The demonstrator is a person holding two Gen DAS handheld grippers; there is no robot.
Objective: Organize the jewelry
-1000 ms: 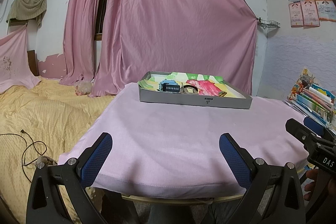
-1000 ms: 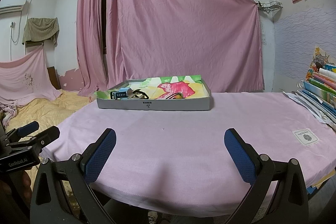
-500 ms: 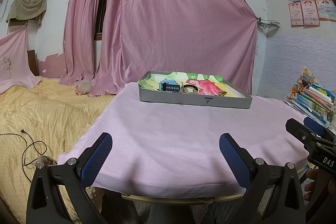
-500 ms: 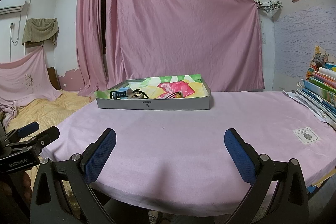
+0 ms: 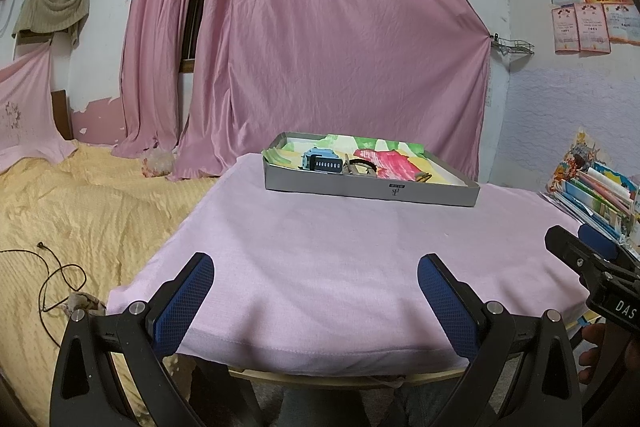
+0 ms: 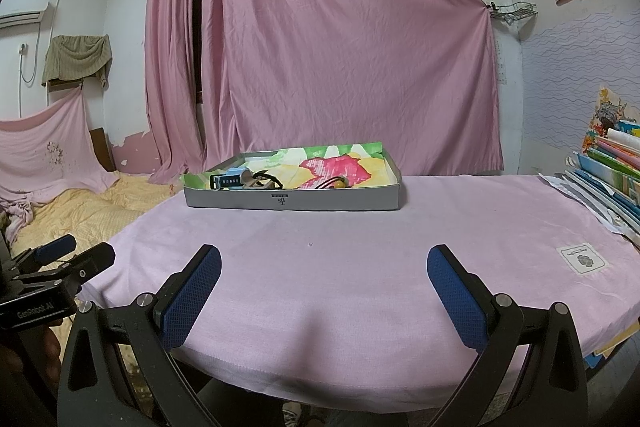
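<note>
A shallow grey box point(image 5: 372, 191) point(image 6: 292, 202) lined with bright floral paper sits at the far side of the pink-covered table point(image 5: 360, 251) point(image 6: 360, 247). Inside lie a blue watch point(image 5: 322, 162) point(image 6: 226, 180), a dark bracelet point(image 5: 362, 165) point(image 6: 266, 180) and a cord with yellow beads point(image 6: 339, 182). My left gripper point(image 5: 316, 281) is open over the table's near edge, empty. My right gripper point(image 6: 324, 277) is open too, with nothing between its blue pads, and it shows at the right edge of the left wrist view point(image 5: 592, 267).
A stack of colourful books point(image 5: 600, 195) point(image 6: 612, 167) lies on the table's right side. A white patch label point(image 6: 582, 259) is on the cloth. A bed with a yellow cover point(image 5: 80, 211) and a black cable point(image 5: 56, 275) lies left. Pink curtains point(image 5: 320, 47) hang behind.
</note>
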